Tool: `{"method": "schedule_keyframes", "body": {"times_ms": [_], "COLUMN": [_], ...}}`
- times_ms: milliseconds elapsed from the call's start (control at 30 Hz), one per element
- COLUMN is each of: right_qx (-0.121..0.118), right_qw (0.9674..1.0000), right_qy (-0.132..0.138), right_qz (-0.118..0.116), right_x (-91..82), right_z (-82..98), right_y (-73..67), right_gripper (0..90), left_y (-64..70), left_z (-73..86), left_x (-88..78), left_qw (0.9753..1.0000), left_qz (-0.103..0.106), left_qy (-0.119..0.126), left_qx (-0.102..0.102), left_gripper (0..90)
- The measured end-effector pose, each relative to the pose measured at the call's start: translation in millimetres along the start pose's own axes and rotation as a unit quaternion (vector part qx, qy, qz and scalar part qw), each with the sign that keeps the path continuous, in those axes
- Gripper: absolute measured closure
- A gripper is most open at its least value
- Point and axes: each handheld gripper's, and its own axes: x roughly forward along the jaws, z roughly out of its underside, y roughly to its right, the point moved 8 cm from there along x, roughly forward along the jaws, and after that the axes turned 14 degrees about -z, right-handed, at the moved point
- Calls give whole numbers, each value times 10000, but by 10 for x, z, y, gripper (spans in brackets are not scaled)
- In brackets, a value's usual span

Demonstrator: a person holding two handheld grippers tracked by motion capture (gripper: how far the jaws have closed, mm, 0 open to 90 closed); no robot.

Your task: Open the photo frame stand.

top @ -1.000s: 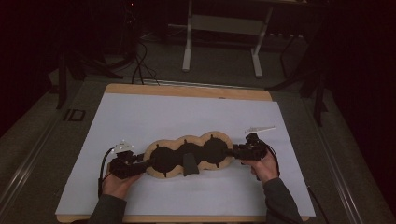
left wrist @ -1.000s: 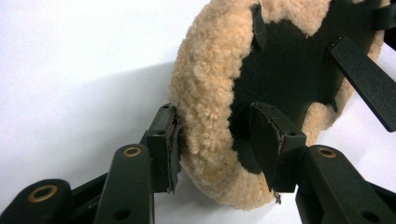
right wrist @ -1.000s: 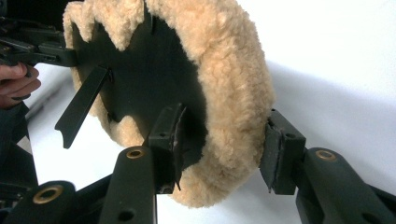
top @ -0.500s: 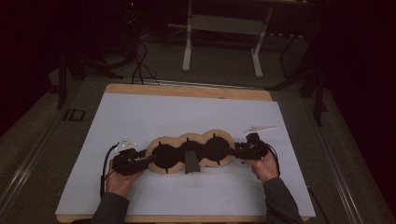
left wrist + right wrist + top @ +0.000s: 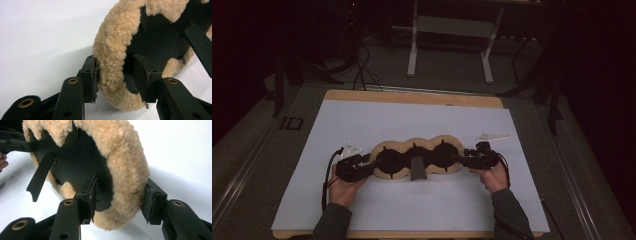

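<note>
A tan fleece piece (image 5: 417, 159) with three round black-lined lobes lies flat on the white sheet, and a black strap (image 5: 416, 169) hangs off its near edge. My left gripper (image 5: 371, 167) is at its left end. In the left gripper view the left gripper (image 5: 116, 77) straddles the fleece rim (image 5: 112, 55), one pad pressed into the pile outside and the other on the black lining inside. My right gripper (image 5: 459, 159) is at the right end. Its jaws have just been opening: the right gripper (image 5: 120, 195) stands around the rim (image 5: 127, 170), with the outer pad barely off the fleece.
The white sheet (image 5: 412, 120) covers a wooden table whose edge (image 5: 412, 96) shows at the far side. White stand legs (image 5: 412, 55) and cables (image 5: 362, 75) lie on the dark floor beyond. Both forearms come in from the near edge.
The left gripper has edged slightly toward the fleece piece. The piece itself and the right hand stay where they were.
</note>
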Motion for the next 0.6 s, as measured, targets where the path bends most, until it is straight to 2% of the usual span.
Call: {"method": "schedule_keyframes", "body": {"times_ms": [167,233,267,300,333,400,467,600], "right_qx": [-135,-176,-175,-184,-216,-153,-129,-266], "right_qw": [9998,9997,9997,9996,9994,9995,9995,9992], "right_qy": [82,100,113,119,94,118,152,142], "right_qz": [83,115,132,176,238,241,251,268], "right_x": [9,20,28,36,44,68,80,72], "right_z": [-28,-40,-47,-53,-56,-58,-55,-50], "right_y": [9,21,27,34,45,54,70,59], "right_gripper": [506,506,506,508,512,513,514,519], "left_y": [-41,-63,-94,-127,-142,-154,-164,-168], "left_z": [-107,-147,-170,-199,-223,-214,-212,-206], "left_x": [34,52,53,50,54,87,98,101], "left_qw": [9993,9989,9984,9978,9978,9972,9980,9983], "left_qz": [-212,-289,-409,-527,-539,-593,-518,-519], "left_qy": [90,127,165,230,273,237,251,257], "left_qx": [286,332,344,322,282,391,248,101], "left_gripper": [571,572,590,674,747,745,746,748]}}
